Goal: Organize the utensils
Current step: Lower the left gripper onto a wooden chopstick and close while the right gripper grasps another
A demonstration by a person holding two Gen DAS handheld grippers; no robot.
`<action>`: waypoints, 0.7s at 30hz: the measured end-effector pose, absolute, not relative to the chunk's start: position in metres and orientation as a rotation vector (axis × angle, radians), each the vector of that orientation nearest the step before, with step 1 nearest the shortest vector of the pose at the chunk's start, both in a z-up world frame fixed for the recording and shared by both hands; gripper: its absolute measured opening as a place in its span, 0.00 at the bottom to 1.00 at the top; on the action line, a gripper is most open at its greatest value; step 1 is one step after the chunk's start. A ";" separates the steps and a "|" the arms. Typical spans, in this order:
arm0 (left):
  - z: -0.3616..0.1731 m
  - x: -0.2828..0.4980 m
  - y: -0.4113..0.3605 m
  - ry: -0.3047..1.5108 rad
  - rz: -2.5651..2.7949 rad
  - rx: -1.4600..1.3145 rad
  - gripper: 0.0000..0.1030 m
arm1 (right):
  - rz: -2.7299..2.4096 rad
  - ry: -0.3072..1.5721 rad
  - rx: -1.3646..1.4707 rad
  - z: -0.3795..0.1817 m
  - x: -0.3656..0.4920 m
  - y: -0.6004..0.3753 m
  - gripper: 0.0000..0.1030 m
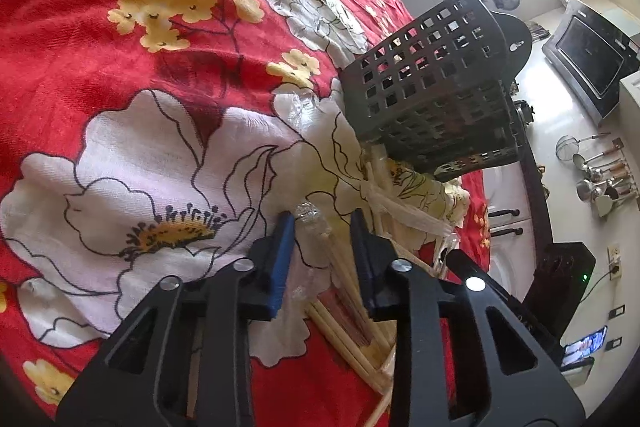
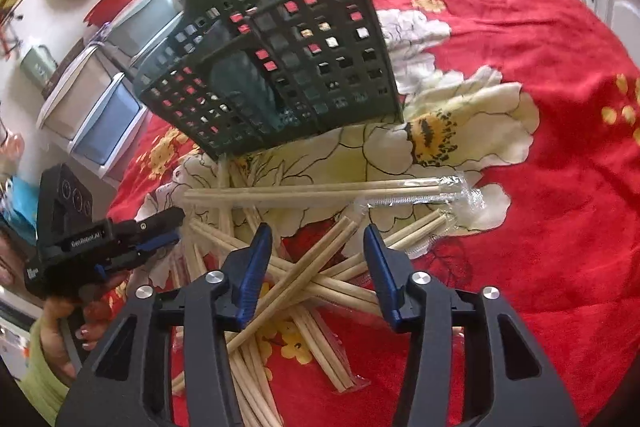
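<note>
R gripper [image 2: 318,259] jaws spread, hovering over loose chopsticks [image 2: 304,271] piled just below its tips; nothing pinched. L gripper [image 1: 322,247] jaws part-open astride wrapped chopsticks [image 1: 340,267], contact unclear. Black utensil basket [image 2: 280,67] just beyond both, on red floral cloth [image 2: 540,187].

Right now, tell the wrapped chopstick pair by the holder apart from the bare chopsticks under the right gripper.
The wrapped pair has clear plastic at its end; the bare chopsticks show none. The wrapped pair lies straight; the bare chopsticks cross in a heap. Both are pale wood on the red floral cloth.
</note>
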State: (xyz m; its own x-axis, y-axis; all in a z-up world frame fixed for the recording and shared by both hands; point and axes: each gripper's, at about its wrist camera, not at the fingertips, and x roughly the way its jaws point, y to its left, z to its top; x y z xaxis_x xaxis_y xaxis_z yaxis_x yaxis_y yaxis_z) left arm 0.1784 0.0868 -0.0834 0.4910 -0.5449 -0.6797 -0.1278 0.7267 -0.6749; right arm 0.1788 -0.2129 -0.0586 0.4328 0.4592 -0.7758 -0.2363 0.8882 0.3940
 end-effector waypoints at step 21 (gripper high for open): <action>-0.052 0.179 0.103 0.922 -0.288 -0.711 0.02 | 0.489 0.995 0.363 -0.042 0.186 -0.227 0.10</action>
State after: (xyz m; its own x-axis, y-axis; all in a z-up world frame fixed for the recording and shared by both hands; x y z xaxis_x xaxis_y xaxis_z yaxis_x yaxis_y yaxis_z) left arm 0.1791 0.1032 -0.0519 0.5867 -0.5142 -0.6256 -0.0666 0.7393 -0.6701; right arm 0.1862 -0.2269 -0.0416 0.4521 0.5465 -0.7050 -0.2249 0.8346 0.5028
